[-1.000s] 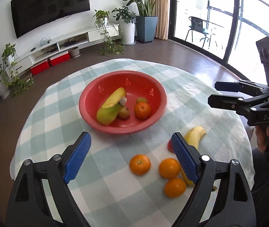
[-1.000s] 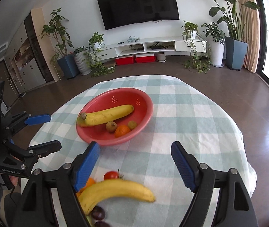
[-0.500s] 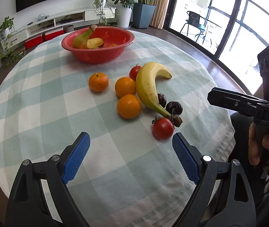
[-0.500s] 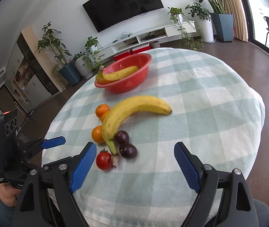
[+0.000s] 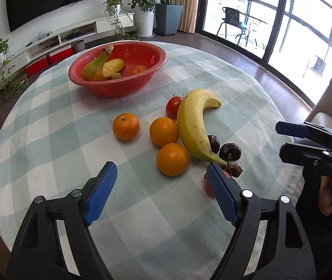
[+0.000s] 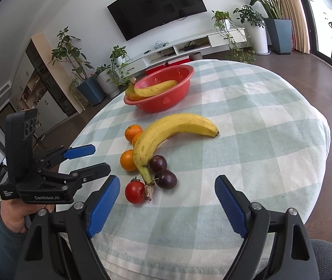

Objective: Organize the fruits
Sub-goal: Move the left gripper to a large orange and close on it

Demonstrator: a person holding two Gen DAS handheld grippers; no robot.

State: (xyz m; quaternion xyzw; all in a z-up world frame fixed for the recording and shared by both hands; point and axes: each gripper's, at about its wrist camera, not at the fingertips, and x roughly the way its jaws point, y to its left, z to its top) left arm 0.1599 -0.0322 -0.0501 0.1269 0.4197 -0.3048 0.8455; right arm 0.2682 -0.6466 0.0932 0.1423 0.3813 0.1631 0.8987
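So we've got the round table with its checked cloth (image 5: 49, 140), and we'll place everything off the big loose banana (image 5: 193, 126) lying in the middle of it. Beyond the banana sits the red bowl (image 5: 119, 88), already holding another banana (image 6: 154, 89) plus some smaller fruit. Three oranges (image 5: 163, 131) crowd the banana's left side, the two nearer ones right up against it and the third (image 5: 126, 126) a little apart. A tomato (image 5: 174, 106) is tucked in by the banana's far end, two dark plums (image 6: 166, 178) press against its right side near the stem, and a second tomato (image 6: 134, 190) sits at the stem tip. Our left gripper (image 5: 161, 186) hovers near the stem end, jaws spread wide with nothing between them, its right finger hiding most of that second tomato. Our right gripper (image 6: 167, 199) is likewise wide apart and holding nothing, close to the plums.
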